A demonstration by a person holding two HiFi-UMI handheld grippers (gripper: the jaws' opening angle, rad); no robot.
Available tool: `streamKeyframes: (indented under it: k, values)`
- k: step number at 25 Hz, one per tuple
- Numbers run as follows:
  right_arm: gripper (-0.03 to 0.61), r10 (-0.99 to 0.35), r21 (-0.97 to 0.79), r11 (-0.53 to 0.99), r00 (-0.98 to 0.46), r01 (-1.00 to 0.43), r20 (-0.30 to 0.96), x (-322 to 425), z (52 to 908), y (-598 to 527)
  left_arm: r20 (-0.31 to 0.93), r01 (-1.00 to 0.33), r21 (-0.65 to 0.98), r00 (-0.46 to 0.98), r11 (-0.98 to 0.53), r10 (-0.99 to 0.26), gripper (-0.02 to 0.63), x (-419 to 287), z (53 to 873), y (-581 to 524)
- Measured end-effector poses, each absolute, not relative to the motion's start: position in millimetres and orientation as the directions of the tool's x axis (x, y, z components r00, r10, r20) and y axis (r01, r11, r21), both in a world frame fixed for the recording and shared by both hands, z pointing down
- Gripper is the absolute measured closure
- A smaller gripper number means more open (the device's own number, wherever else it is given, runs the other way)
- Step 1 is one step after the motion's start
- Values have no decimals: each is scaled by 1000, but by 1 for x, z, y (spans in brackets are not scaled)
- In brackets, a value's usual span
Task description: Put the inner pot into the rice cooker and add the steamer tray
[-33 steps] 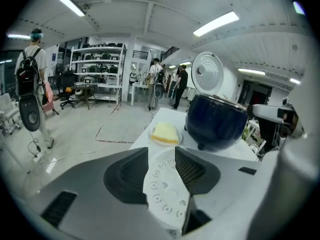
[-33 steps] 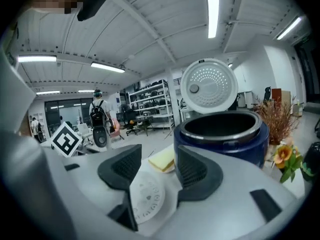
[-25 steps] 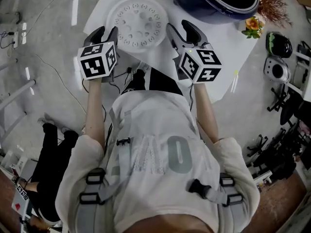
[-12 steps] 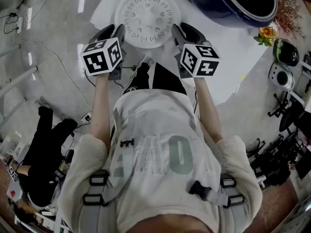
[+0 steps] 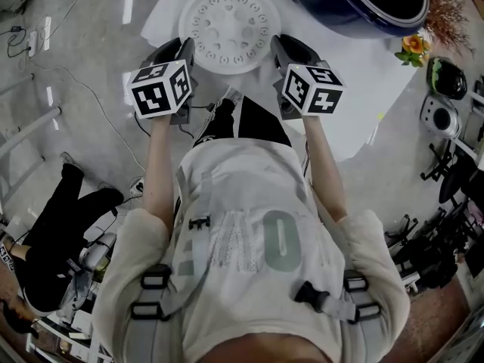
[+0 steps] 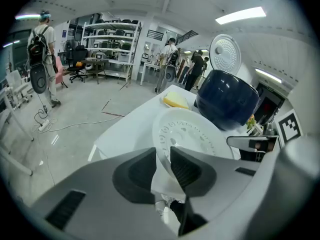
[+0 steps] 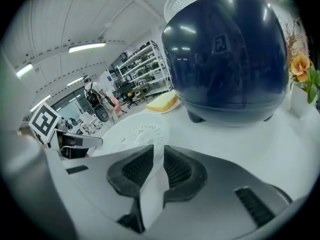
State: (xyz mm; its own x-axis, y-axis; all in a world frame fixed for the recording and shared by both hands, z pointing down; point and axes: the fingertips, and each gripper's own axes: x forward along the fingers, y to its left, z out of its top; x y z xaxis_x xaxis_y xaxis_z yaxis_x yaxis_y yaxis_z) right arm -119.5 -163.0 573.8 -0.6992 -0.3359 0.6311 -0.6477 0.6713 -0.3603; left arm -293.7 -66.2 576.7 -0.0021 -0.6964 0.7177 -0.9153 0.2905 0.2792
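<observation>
Bringing the right gripper [image 7: 158, 159] down to the bench [image 5: 344, 89] since a second earlier, and narrowing both pairs of jaws, just now closing, onto opposite edges of the steamer tray [image 5: 229, 25].

Standing over the white bench with both arms reaching ahead. Leaving the dark blue rice cooker [image 5: 344, 13] at the bench's far right, lid [image 6: 225, 54] tipped up and mouth open. Seeing only darkness inside it from the head view, so not confirming an inner pot seated within. Finding no loose pot anywhere on the bench either, and so judging that first step probably done.

Tackling the second step now, with the perforated white tray lying on the bench just beside the cooker, not yet lifted. Pinching the tray's right rim in the right gripper, pads nearly together and the thin white edge filling the slot. Holding the left gripper [image 6: 162, 159] a little wider on the left rim, the edge between its pads and seemingly pressed by them.

Leaving, by this reading, the lifting of the tray, the carrying of it across to the right and the setting of it into the cooker's mouth.

Passing over a yellow block [image 6: 175, 100] beyond the tray and some small flowers [image 5: 412, 48] by the cooker.
</observation>
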Motion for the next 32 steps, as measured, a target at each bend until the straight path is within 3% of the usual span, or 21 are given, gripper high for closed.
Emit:
streamKeyframes:
  k: [6,8,12,15,16,18,19,27,32]
  values:
    - [524,-338,-329,691,-691,-643,639,-113,571,-163,705,-915,272,-22,298,-709,529,-293,570,-65]
    - [572,-362,-292,710,-688,-641,629,-113,559,-166,692,-916,267,-33,299,-721,537,-298,558,-67]
    - [572,-367,-265,738,-699,-620,614,-120,543,-172,670,-922,271,-25,276,-742,548,-295,544,-73]
    - [571,-400,-280,671,-654,-686,643,-114,552,-179,674,-943,211,-51,258,-737,549,-292,544,-74]
    - [550,-409,-281,648,-635,-708,656,-111,557,-180,672,-945,208,-51,254,-739,549,-291,543,-75]
    - [428,-382,-306,629,-627,-715,678,-108,568,-179,671,-947,201,-53,249,-740,549,-290,542,-75]
    - [426,-360,-330,619,-631,-713,687,-107,573,-177,672,-950,192,-56,247,-738,549,-289,542,-75]
    - [512,-345,-389,583,-651,-713,676,-110,584,-173,677,-950,175,-73,257,-732,549,-288,545,-72]
    - [520,-342,-416,575,-669,-704,660,-113,577,-172,681,-950,166,-85,266,-728,549,-291,545,-69]
